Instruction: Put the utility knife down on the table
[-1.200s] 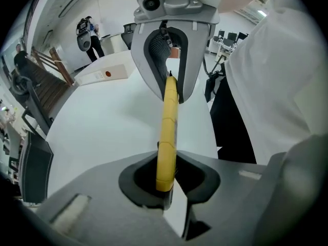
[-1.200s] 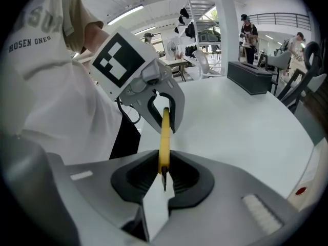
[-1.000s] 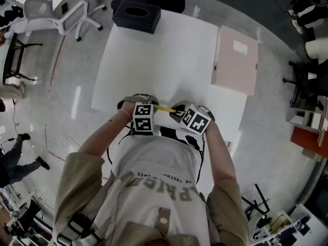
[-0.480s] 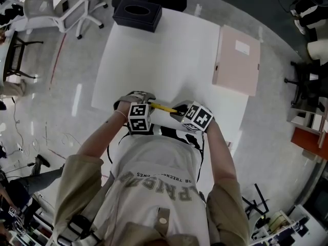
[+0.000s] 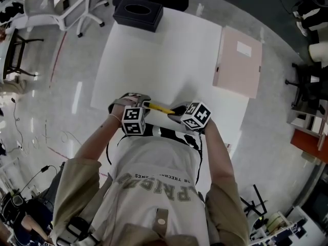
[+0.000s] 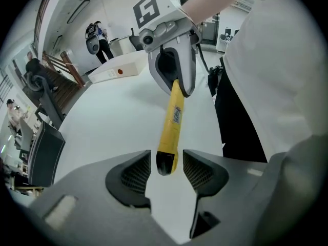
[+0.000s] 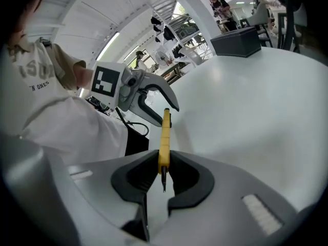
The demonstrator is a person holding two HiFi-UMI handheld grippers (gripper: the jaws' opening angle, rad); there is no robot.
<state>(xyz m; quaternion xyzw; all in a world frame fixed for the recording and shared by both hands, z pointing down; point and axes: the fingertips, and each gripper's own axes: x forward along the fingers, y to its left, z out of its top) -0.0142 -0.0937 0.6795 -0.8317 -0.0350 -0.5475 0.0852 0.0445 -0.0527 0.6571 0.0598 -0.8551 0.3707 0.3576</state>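
The yellow utility knife (image 5: pixel 159 107) hangs in the air over the near edge of the white table (image 5: pixel 154 50), between my two grippers. My right gripper (image 7: pixel 163 163) is shut on its blade end, and a thin dark blade tip pokes back past the pads. In the left gripper view the knife (image 6: pixel 171 124) runs from the right gripper (image 6: pixel 171 60) down to my left gripper (image 6: pixel 165 164). The left jaws have just been opening. The knife's black butt end sits between them with a gap on each side, so neither pad (image 6: pixel 137 172) touches it.
A black tissue box (image 5: pixel 137 13) stands at the table's far edge and a flat pink box (image 5: pixel 237 68) lies at its right side. A white office chair (image 5: pixel 56 6) is on the floor at the far left. My torso is close behind both grippers.
The left gripper has opened and let go of the knife's butt end, and has shifted a little to the left. The right gripper has rolled slightly while still holding the knife.
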